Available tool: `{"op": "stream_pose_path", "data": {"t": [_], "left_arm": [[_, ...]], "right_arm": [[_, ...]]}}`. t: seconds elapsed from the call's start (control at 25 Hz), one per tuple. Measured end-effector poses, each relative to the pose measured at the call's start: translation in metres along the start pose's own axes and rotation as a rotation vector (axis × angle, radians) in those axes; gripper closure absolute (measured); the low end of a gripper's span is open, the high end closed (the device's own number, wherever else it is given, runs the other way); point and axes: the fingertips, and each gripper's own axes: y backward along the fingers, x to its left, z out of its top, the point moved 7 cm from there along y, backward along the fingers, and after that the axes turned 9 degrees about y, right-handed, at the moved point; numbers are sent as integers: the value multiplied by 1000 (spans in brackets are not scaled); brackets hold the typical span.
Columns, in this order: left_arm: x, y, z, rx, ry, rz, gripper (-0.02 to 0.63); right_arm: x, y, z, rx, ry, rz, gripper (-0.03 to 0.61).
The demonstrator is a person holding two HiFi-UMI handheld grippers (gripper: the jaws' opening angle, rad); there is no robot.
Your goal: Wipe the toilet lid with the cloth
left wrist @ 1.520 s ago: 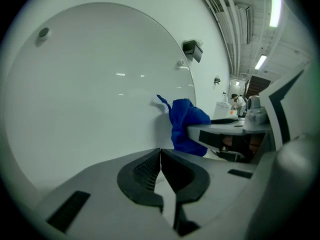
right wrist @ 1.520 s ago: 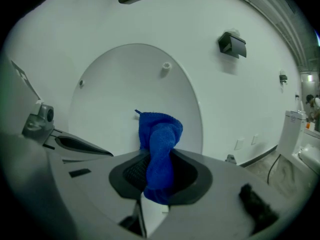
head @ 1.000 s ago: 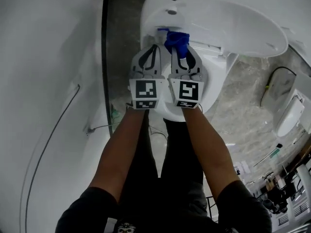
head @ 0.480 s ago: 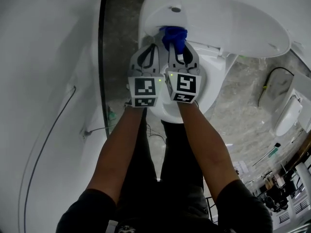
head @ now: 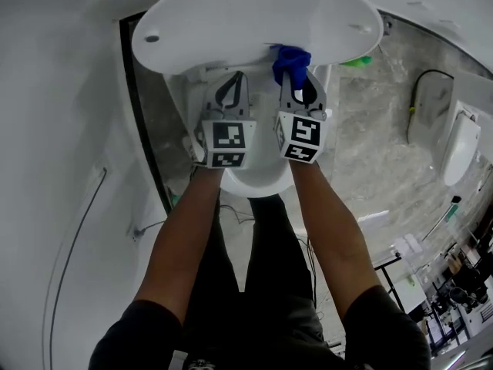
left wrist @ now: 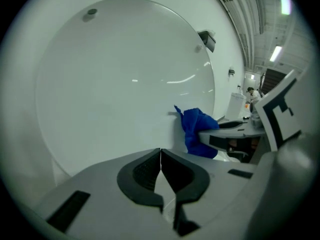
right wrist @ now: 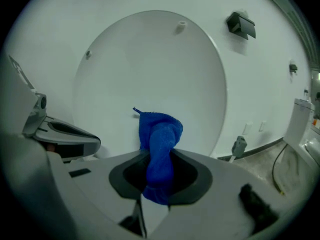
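The raised white toilet lid (head: 254, 21) fills the far side. The left tongs (head: 233, 83) are clenched and empty, near its lower edge. The right tongs (head: 299, 83) grasp the blue cloth (head: 290, 58), bunched against the lid's right part.

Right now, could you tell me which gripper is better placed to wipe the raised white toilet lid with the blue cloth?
The right. The right gripper is shut on the bunched blue cloth, whose free end points at the raised white toilet lid. The left gripper beside it is shut and empty.
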Motion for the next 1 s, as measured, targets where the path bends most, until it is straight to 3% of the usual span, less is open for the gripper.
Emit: {"op": "stream_pose_path", "data": {"t": [0.2,0.36,0.56,0.64,0.76,0.84,1.0], "left_arm": [[-41,-11,3,-3,-50,-49,601],[-55,5,23,-28,-63,-36,601],[-36,65,66,-109,-84,93,601],[-26,97,92,-185,-137,160,595],[-14,132,129,-249,-288,199,472],[-1,146,152,-252,-388,216,418],[29,149,190,-178,-477,191,413]], "right_arm": [[-38,19,-17,8,-27,-55,503],[-49,46,1,-34,-37,-26,503],[-46,100,41,-120,-51,25,503],[-40,128,52,-142,-49,63,503],[-26,169,61,-168,-14,130,503],[-15,186,62,-173,11,170,503],[-7,203,68,-202,23,219,503]]}}
